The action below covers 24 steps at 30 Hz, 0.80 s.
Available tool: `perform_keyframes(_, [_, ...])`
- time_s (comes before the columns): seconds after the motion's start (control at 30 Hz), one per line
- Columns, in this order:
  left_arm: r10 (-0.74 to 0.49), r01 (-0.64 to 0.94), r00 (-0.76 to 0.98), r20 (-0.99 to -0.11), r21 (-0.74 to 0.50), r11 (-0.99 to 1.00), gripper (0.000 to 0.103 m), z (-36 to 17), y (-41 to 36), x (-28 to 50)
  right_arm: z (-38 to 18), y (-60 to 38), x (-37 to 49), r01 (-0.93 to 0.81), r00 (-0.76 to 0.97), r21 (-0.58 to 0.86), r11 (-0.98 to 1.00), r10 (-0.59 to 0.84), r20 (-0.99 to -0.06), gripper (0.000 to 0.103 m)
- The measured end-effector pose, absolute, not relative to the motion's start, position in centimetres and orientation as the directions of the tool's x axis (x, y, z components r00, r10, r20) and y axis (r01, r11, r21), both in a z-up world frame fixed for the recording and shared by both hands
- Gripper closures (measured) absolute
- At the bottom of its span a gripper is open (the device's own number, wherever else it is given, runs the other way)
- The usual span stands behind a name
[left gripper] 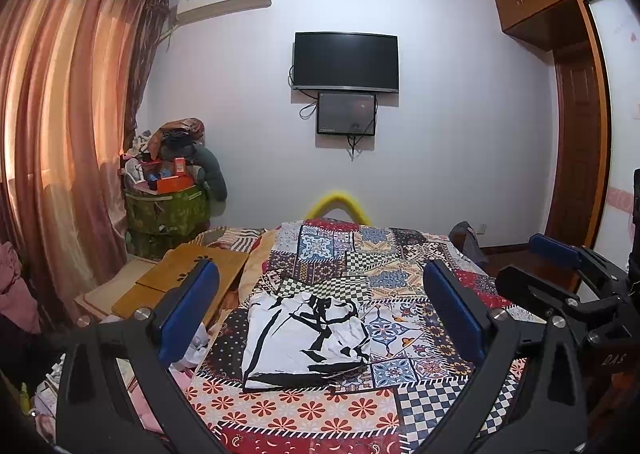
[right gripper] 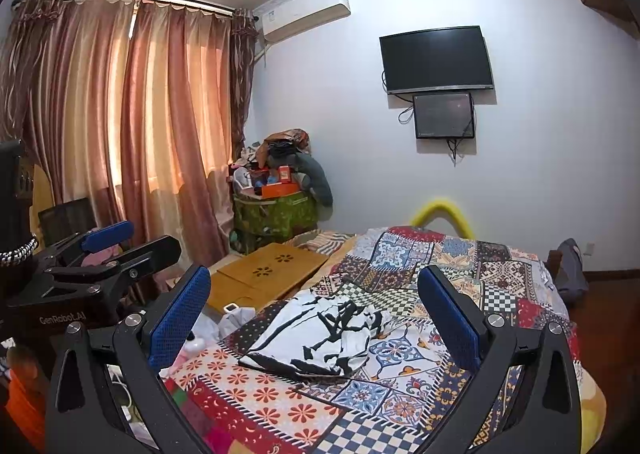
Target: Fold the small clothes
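A white garment with black brush-stroke print (left gripper: pixel 306 338) lies folded into a rough rectangle on the patchwork bedspread (left gripper: pixel 360 254). It also shows in the right wrist view (right gripper: pixel 320 338). My left gripper (left gripper: pixel 320 306) is open and empty, held above the bed in front of the garment, not touching it. My right gripper (right gripper: pixel 314 310) is open and empty too, hovering above the bed on the garment's right side. The right gripper also shows at the right edge of the left wrist view (left gripper: pixel 560 266), and the left gripper at the left of the right wrist view (right gripper: pixel 120 242).
A wooden lap table (left gripper: pixel 180 278) lies beside the bed on the left. A green bin piled with clothes and boxes (left gripper: pixel 168 206) stands in the corner by the curtains (left gripper: pixel 60 134). A TV (left gripper: pixel 346 60) hangs on the far wall. A wardrobe (left gripper: pixel 576 134) stands at right.
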State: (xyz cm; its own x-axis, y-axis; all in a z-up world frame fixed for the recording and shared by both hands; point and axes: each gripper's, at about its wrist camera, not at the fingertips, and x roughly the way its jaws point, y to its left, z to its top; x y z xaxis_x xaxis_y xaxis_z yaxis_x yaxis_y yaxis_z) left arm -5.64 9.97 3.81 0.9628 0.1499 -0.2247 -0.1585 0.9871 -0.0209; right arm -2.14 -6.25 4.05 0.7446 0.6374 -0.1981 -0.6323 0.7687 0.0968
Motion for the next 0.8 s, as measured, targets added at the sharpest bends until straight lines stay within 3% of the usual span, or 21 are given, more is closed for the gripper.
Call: perform_keyframes(0.8, [0.121, -0.129, 0.96, -0.251, -0.017, 0.991, 0.0, 3.63, 9.95, -5.48, 3.91, -6.31, -1.75, -0.618, 0.755, 0.103, 0.78, 0.624, -0.201, 0.0])
